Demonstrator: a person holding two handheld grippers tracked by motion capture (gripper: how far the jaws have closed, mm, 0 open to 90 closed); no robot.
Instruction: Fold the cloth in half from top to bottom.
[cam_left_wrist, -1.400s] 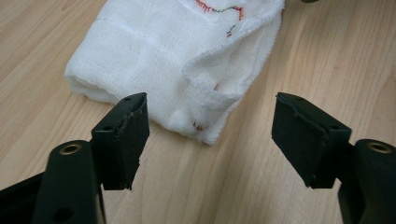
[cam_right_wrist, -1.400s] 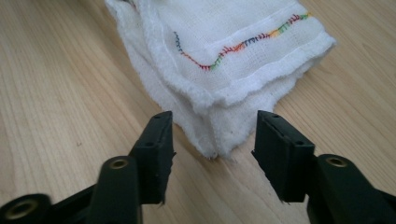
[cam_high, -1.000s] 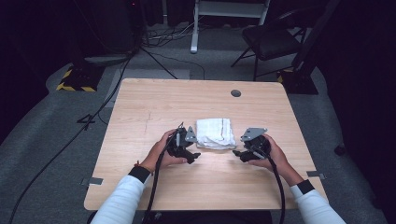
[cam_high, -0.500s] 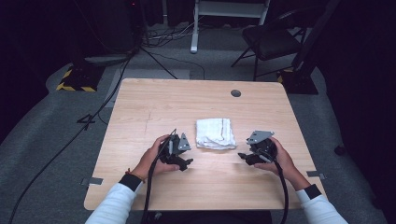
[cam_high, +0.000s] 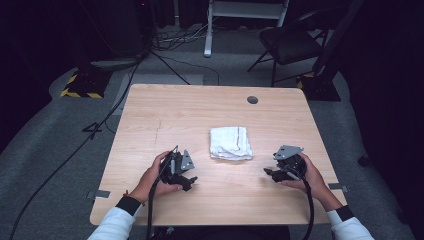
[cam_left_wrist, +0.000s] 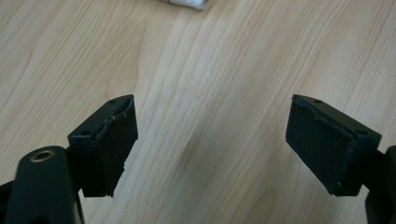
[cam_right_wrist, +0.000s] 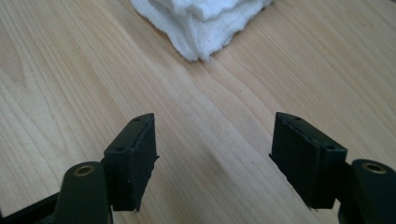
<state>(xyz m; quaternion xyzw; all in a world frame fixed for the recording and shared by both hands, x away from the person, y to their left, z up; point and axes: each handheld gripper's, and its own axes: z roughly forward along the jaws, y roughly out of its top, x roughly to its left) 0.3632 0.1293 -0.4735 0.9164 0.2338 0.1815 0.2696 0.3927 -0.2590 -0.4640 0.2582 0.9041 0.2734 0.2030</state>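
1. While folded into a soft, nubbly square, the white towel lies mid-table, between and just beyond my grippers.
2. My left gripper and right gripper gape wide, empty, over pale wood-grain table.
3. Grey carpet, a dark chair and floor cables surround.

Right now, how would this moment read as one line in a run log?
left gripper: open, empty | right gripper: open, empty | folded white towel: flat on table, between grippers, untouched

Table brightly lit, surroundings dark, close-ups soft
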